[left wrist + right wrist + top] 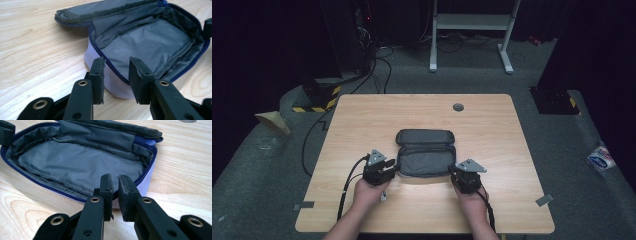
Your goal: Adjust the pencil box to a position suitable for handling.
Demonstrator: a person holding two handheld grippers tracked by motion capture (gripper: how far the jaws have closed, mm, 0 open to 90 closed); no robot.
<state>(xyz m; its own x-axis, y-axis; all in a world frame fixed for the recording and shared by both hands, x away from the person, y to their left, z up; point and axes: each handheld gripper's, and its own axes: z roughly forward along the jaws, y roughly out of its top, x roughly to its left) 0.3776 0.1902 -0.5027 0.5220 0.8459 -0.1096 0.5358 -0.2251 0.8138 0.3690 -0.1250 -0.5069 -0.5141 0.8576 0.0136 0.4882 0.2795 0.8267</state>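
- Pouch (425,159) of grey fabric lies unzipped near the middle of the surface (362,115), its lid flap (425,137) folded back flat on the far side, the open tray toward the person
- Inside, grey lining only; nothing lies in it as far as the two gripper views reach, though the folds along the hinge could hide a flat pocket
- Blue zip track (111,65) runs round the rim; outer wall (97,58) is pale, thin and sagging, so judged soft and light, with no stiff frame
- Left claw (116,63) straddles the near-left rim, one pad outside the wall and one over the lining; a gap shows on both sides, so it is not yet pinching
- Right claw (115,182) is clenched on the near-right rim, the zip edge nipped between its pads (106,185)
- Handling, judged: the wall will crumple and the whole pouch will slide on the smooth wood if pulled from one side; a hold at both ends keeps it taut
- Best hold judged to be the corded zip rim, where the fabric is doubled; the lining is slick and would likely slip from the pads
- Not fragile; the chief risk is the rim folding inward
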